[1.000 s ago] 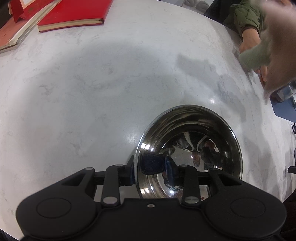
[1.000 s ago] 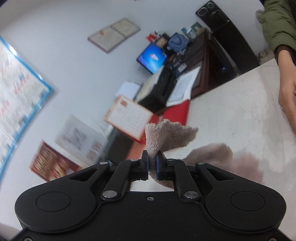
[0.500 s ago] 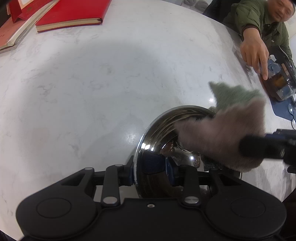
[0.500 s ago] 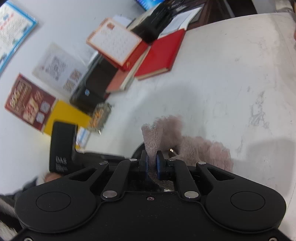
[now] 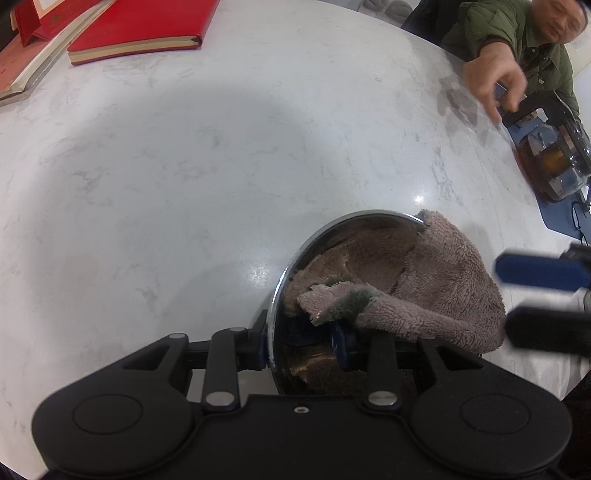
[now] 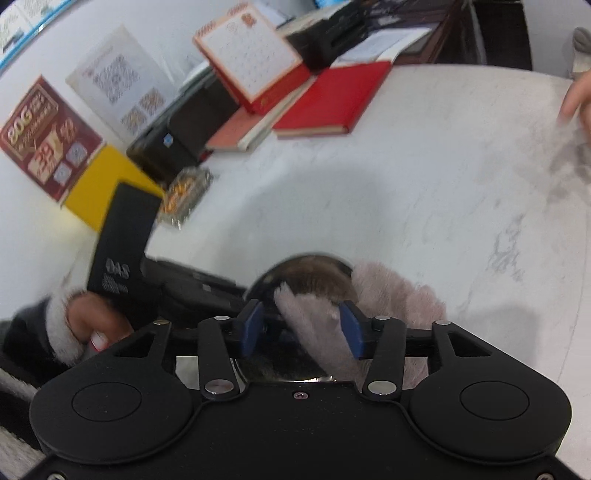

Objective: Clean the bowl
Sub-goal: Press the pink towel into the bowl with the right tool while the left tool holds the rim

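A shiny steel bowl [image 5: 295,266] stands tilted on the white marble table [image 5: 221,166]. My left gripper [image 5: 301,341] is shut on its near rim, one finger outside and one inside. A fluffy grey-pink cloth [image 5: 443,280] lies in the bowl and drapes over its right rim. My right gripper [image 5: 504,299] hovers just right of the bowl with its jaws opening. In the right wrist view the right gripper [image 6: 301,325] has its blue pads spread, and a fold of the cloth [image 6: 391,291] lies loose between them over the bowl [image 6: 306,266].
Red books [image 5: 140,33] lie at the far left of the table. A person in a green jacket [image 5: 517,29] sits at the far right and reaches a hand [image 5: 491,81] toward a glass teapot [image 5: 554,155]. A desk calendar [image 6: 251,62] and a glass dish [image 6: 184,195] stand by the wall.
My right gripper swung down from the right with the cloth, brought it into the bowl and spread its jaws, letting the cloth go. The left gripper and bowl have not moved.
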